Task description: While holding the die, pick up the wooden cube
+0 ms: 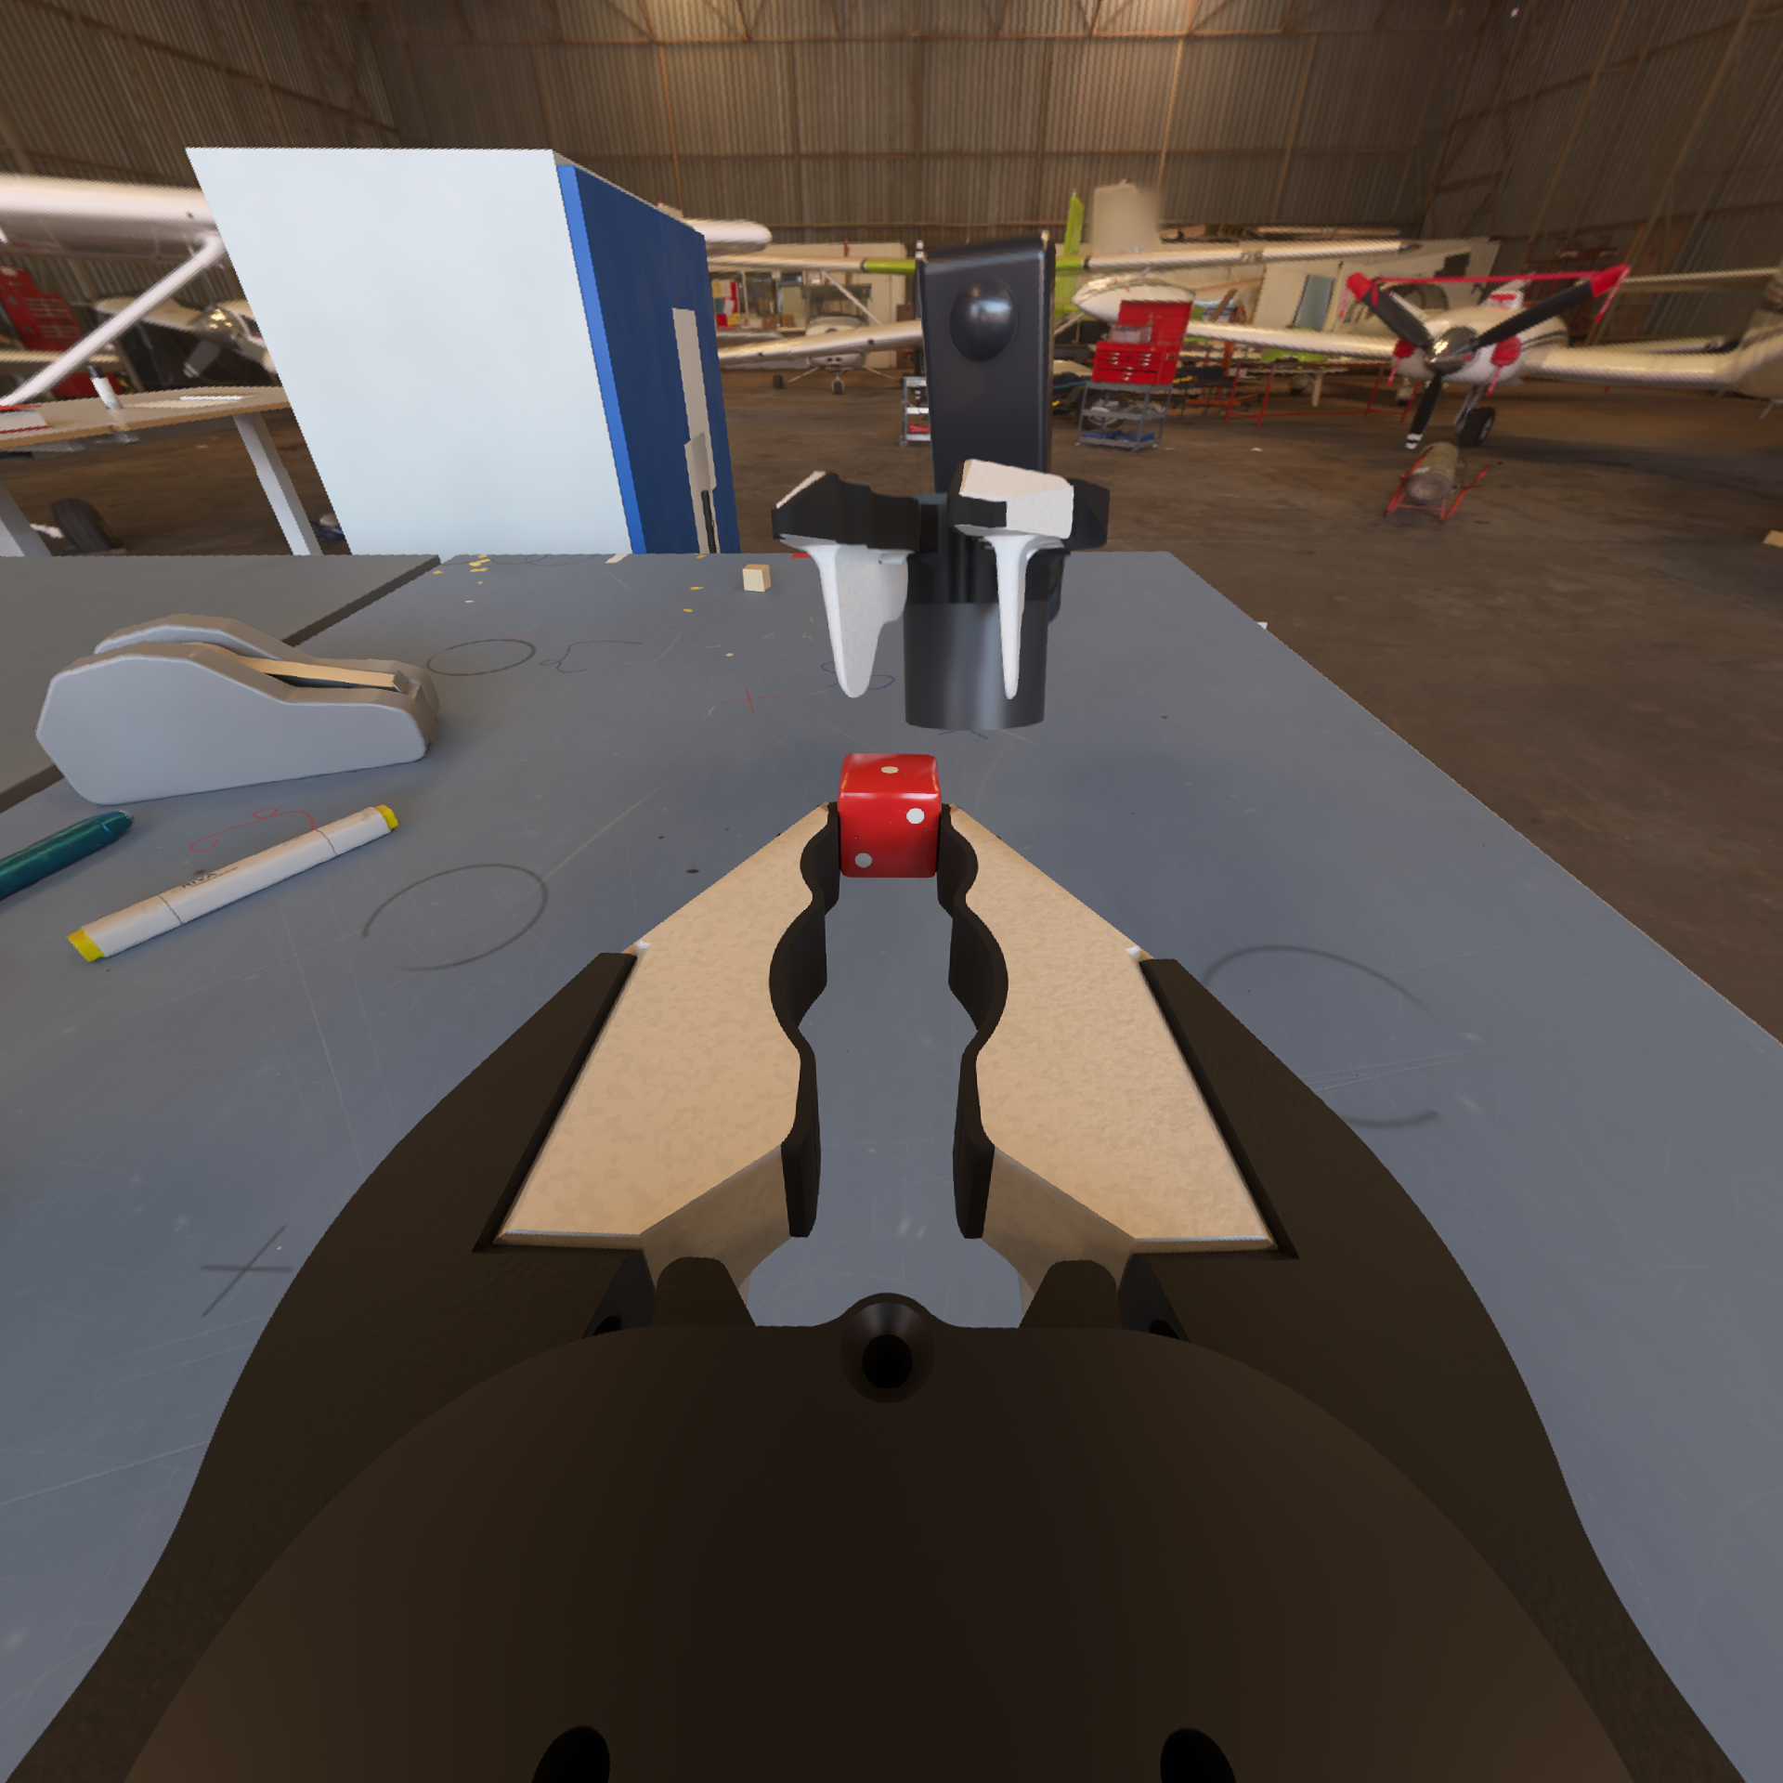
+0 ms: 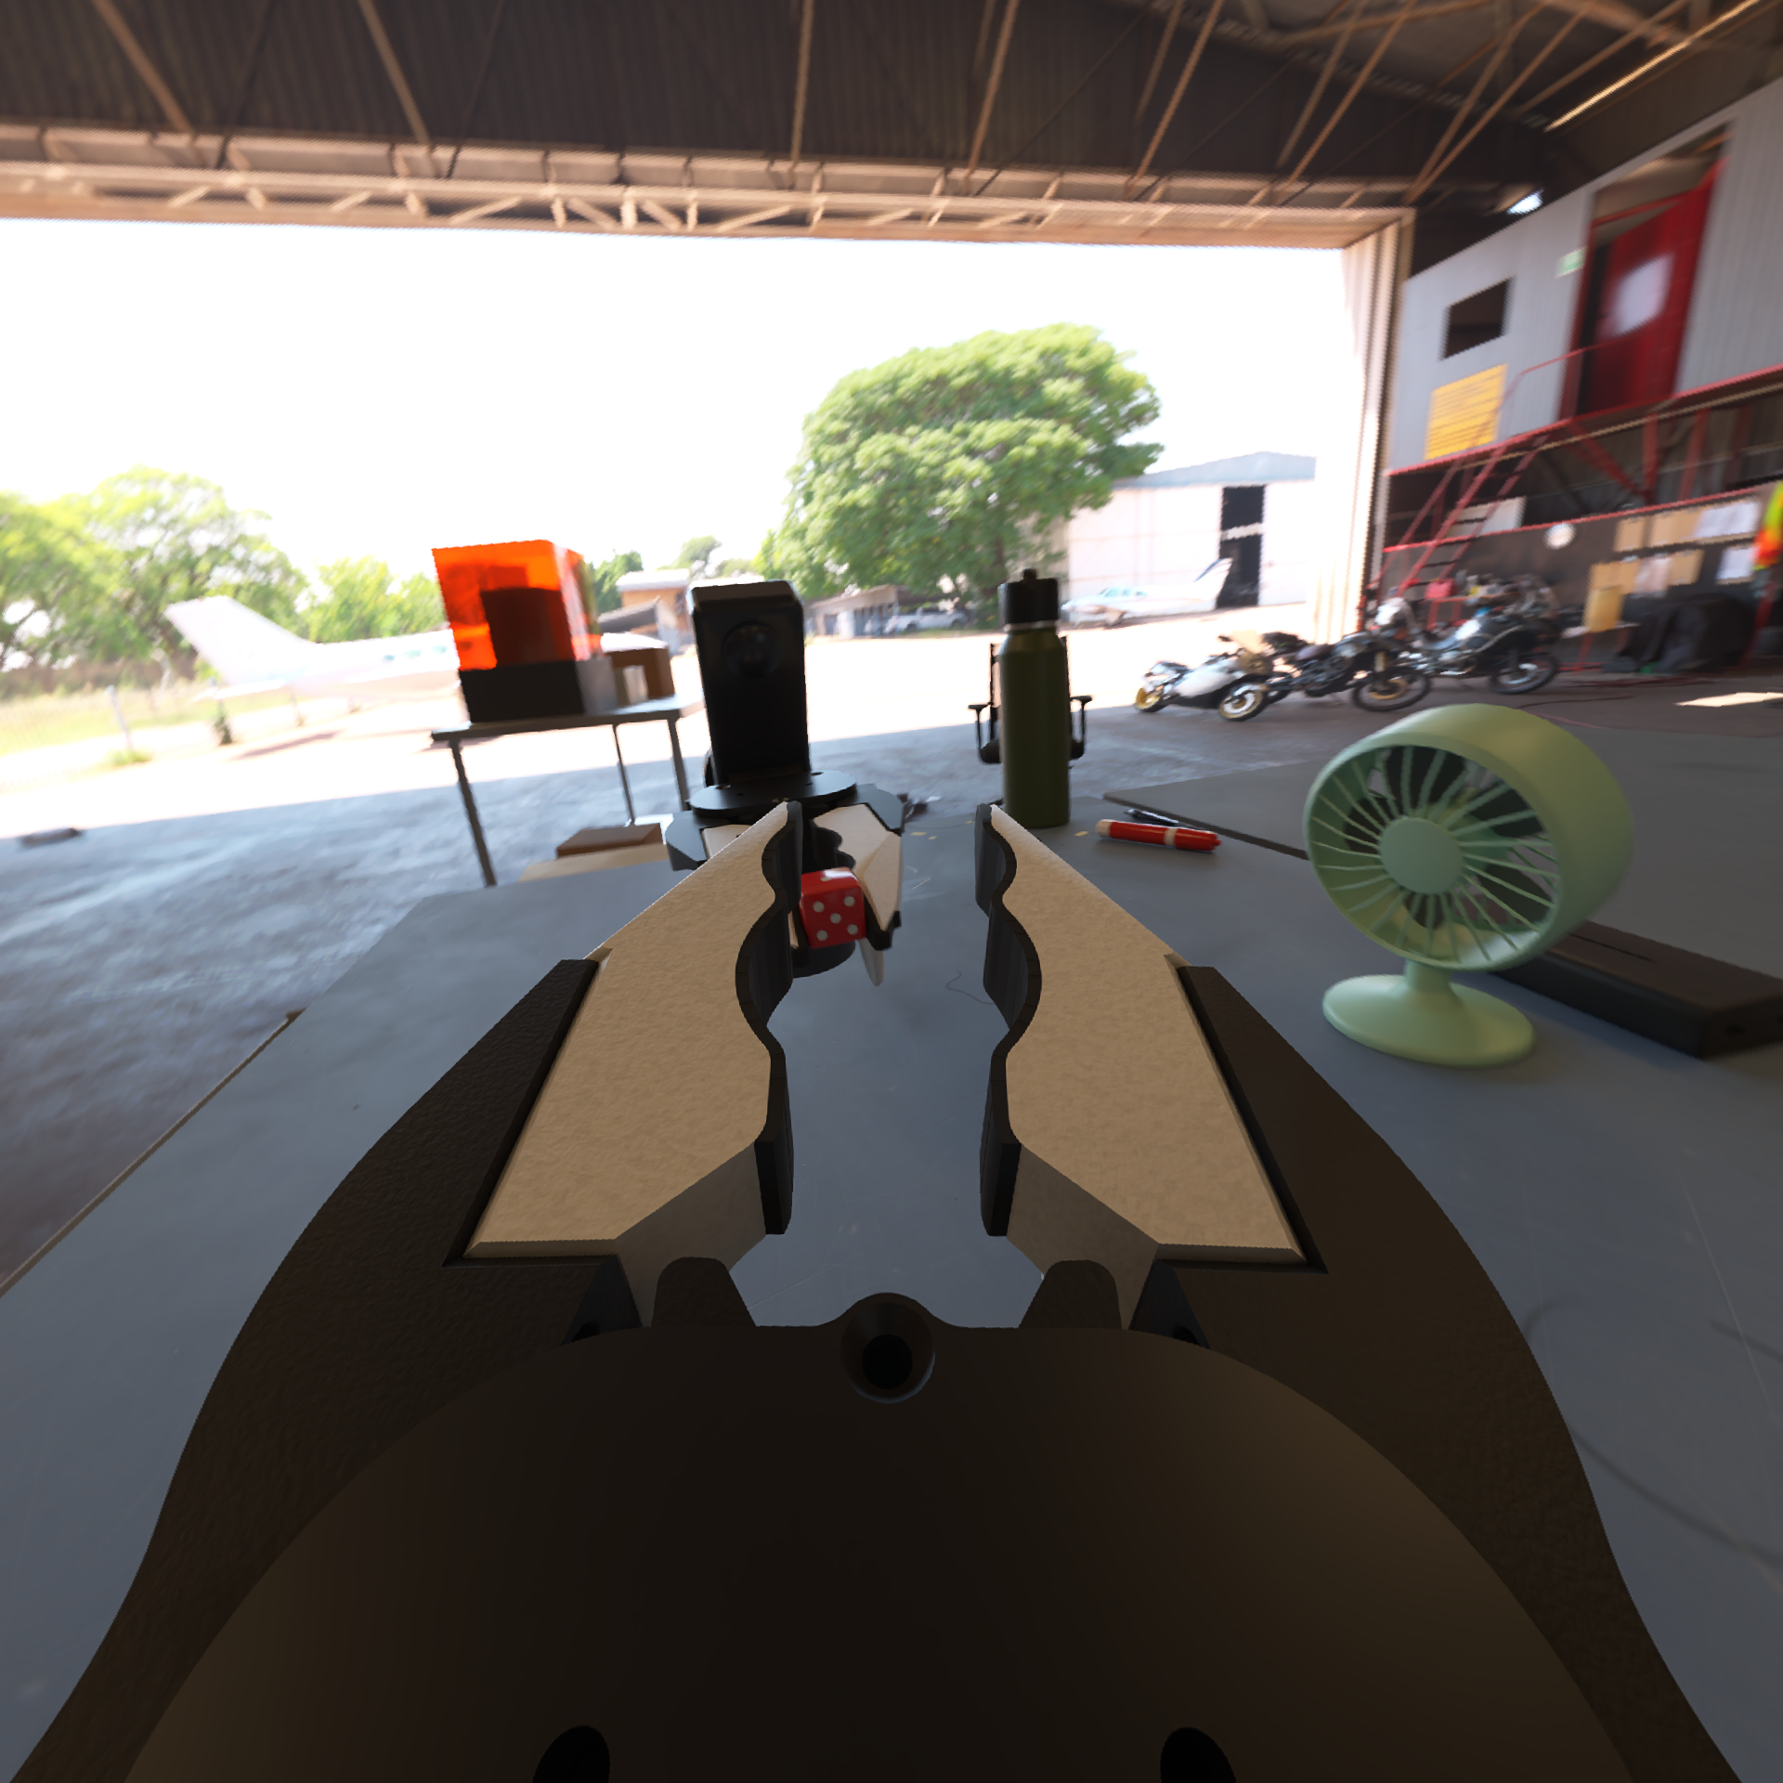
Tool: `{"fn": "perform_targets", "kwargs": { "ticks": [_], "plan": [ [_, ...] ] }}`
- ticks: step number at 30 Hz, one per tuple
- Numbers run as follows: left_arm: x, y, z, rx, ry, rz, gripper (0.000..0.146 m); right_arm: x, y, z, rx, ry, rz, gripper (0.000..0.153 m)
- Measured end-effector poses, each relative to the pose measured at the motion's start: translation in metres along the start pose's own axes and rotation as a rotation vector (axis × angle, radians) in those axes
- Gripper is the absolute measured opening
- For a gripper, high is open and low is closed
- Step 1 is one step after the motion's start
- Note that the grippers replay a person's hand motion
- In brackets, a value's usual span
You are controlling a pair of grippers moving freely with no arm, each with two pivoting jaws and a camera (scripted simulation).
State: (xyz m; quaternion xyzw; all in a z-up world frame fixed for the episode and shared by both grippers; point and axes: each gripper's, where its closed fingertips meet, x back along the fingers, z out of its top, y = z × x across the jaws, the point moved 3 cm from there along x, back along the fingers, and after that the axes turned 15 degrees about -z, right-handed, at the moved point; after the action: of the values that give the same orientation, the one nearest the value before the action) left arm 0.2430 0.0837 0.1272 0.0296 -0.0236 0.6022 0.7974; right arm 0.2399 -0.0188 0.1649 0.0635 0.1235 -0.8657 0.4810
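My left gripper (image 1: pixel 888 820) is shut on a red die (image 1: pixel 888 815) with white dots, pinched between its fingertips low over the grey table (image 1: pixel 1254 868). The small wooden cube (image 1: pixel 756 577) sits on the table near the far edge, left of centre, and nothing touches it. My right gripper (image 1: pixel 931 690) hovers beyond the die, facing the left one, fingers pointing down and apart. In the right wrist view the right gripper (image 2: pixel 888 830) is open and empty, and the die (image 2: pixel 832 907) shows ahead in the left gripper. The cube is out of that view.
A grey tape dispenser (image 1: pixel 232 704), a white marker with yellow caps (image 1: pixel 232 883) and a teal pen (image 1: pixel 58 854) lie at the left. A white and blue box (image 1: pixel 463 357) stands behind the table. A green fan (image 2: pixel 1457 878), a dark green bottle (image 2: pixel 1034 704) and a red marker (image 2: pixel 1158 835) stand opposite.
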Motion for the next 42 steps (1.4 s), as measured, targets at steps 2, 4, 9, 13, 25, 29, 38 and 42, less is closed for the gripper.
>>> {"fn": "perform_targets", "kwargs": {
  "ticks": [2, 4, 9, 13, 25, 29, 38, 42],
  "plan": [
    [0.0, 0.0, 0.0, 0.004, 0.003, 0.001, 0.019, 0.009, 0.006, -0.003, -0.037, 0.027, -0.04, 0.036],
    [0.0, -0.001, -0.001, 0.01, 0.005, 0.003, 0.019, 0.014, 0.009, -0.004, -0.063, 0.036, -0.05, 0.035],
    [0.001, -0.004, -0.002, 0.011, 0.007, 0.017, 0.019, 0.008, 0.009, -0.019, -0.065, -0.031, -0.036, 0.034],
    [0.004, -0.006, -0.001, 0.018, 0.02, 0.028, 0.019, 0.003, 0.005, -0.031, -0.077, -0.081, -0.016, 0.034],
    [0.015, -0.013, 0.006, 0.037, 0.076, 0.062, 0.019, -0.002, 0.005, -0.04, -0.078, -0.115, -0.034, 0.035],
    [0.02, -0.019, 0.004, 0.051, 0.078, 0.082, 0.019, -0.003, 0.007, -0.04, -0.081, -0.121, -0.053, 0.036],
    [0.03, -0.031, -0.003, 0.182, 0.138, 0.084, 0.019, 0.019, 0.038, 0.005, -0.047, -0.243, -0.333, 0.044],
    [0.033, -0.034, -0.006, 0.241, 0.157, 0.075, 0.019, 0.071, 0.084, 0.08, 0.117, -0.475, -0.677, 0.043]
  ]
}}
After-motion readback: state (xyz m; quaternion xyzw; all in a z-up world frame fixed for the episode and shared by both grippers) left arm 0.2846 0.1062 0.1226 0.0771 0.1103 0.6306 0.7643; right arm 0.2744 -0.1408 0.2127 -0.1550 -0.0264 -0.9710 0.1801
